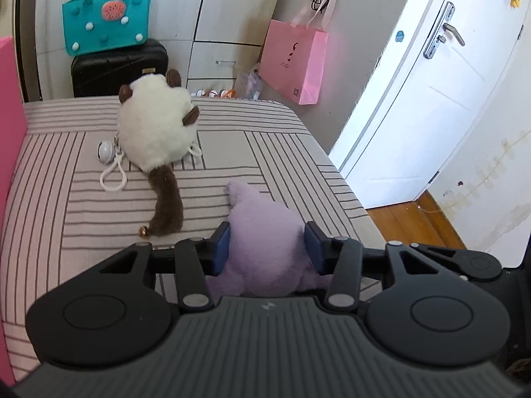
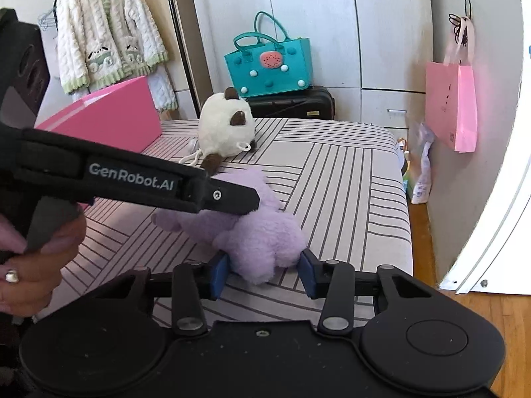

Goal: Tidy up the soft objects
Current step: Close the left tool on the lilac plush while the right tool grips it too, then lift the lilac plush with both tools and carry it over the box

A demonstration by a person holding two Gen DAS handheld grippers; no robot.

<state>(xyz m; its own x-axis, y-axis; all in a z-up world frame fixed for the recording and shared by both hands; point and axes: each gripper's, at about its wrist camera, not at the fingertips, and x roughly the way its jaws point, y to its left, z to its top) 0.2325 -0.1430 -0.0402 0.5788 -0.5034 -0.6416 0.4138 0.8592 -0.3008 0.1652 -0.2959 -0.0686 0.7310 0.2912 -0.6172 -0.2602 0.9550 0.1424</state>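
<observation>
Fluffy lilac plush toy [image 1: 265,232] lies on striped bed [image 1: 282,152], near its corner. Left gripper [image 1: 267,245] pads squeeze toy's sides; right gripper [image 2: 264,273] clamps toy's other end. Round white-brown plush cat [image 1: 156,129] beyond toy.

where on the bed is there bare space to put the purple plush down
Bare striped sheet lies right of the white plush, toward the bed's far right corner. The near side is crowded by both grippers around the purple plush.
</observation>
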